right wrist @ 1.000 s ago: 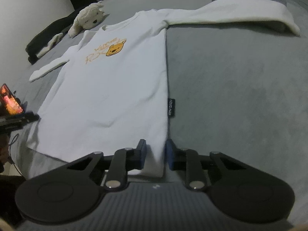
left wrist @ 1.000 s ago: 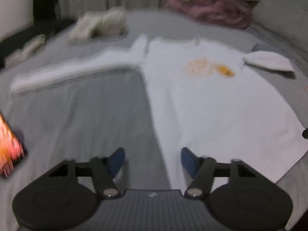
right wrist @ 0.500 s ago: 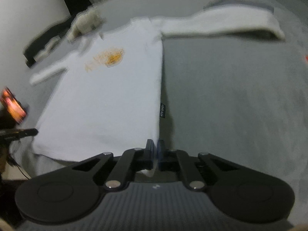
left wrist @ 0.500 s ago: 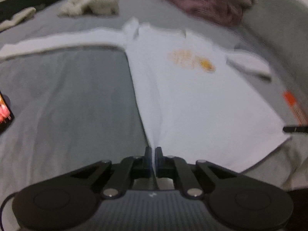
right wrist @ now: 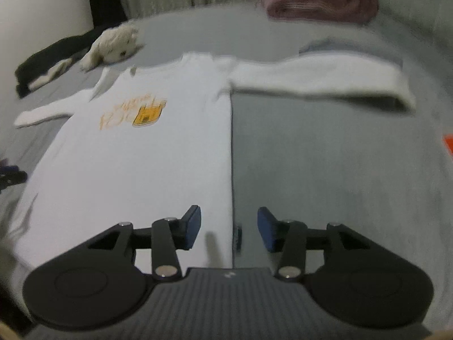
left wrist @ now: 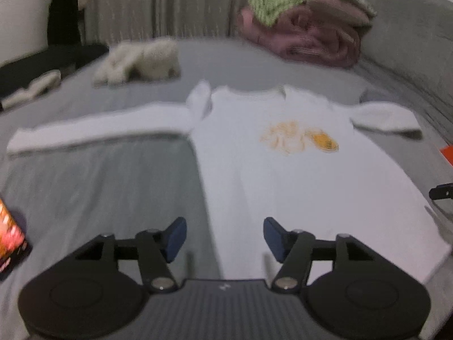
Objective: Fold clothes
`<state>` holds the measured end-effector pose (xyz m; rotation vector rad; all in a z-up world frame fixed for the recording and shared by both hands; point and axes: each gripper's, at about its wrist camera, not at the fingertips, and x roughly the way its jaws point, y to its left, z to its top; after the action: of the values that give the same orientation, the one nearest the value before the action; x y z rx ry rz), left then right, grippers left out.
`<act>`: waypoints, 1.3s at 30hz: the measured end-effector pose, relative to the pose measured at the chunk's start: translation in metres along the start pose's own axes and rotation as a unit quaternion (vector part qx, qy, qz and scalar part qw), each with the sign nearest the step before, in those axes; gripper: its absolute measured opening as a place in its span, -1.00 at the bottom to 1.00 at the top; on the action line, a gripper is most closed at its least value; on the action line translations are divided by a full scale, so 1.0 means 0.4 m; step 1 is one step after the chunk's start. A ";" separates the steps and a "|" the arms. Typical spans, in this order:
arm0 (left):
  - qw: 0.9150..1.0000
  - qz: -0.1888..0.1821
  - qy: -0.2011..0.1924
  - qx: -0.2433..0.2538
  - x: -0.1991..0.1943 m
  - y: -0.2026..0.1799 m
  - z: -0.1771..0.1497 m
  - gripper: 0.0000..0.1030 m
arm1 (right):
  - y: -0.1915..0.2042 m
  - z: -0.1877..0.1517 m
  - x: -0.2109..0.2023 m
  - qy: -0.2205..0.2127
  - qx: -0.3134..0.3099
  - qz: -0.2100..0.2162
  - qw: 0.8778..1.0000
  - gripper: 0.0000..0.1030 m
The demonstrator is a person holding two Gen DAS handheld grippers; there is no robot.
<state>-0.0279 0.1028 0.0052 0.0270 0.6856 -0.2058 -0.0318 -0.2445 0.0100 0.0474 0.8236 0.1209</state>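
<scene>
A white long-sleeved shirt (left wrist: 297,175) with an orange print (left wrist: 300,138) lies flat, front up, on a grey bed (left wrist: 107,187), both sleeves spread sideways. My left gripper (left wrist: 225,238) hovers over the shirt's lower left corner, its jaws opening and the pads clear of the cloth. In the right wrist view the same shirt (right wrist: 136,164) lies with its straight right side edge running up between my right gripper's (right wrist: 229,228) fingers. The right jaws are opening too, and nothing is pinched. A small black label (right wrist: 237,235) sits on that side seam.
A cream plush toy (left wrist: 138,62) and dark clothes (left wrist: 42,68) lie at the far left. A pink and green pile of folded textiles (left wrist: 305,28) sits at the head of the bed. An orange-lit phone (left wrist: 8,235) rests at the left edge.
Both grippers were shut on the shirt's lower corners half a second ago and now stand open, having let the hem go. Both have lifted and tilted up, showing more of the room.
</scene>
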 end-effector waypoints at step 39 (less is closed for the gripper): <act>0.998 -0.020 -0.010 0.050 0.266 -0.105 0.061 0.99 | 0.130 0.090 0.248 -0.085 -0.046 0.019 0.995 1.00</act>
<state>0.0592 0.0402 -0.0412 0.1065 0.6558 -0.2787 0.0566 -0.1802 -0.0330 -0.0127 0.6459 0.1872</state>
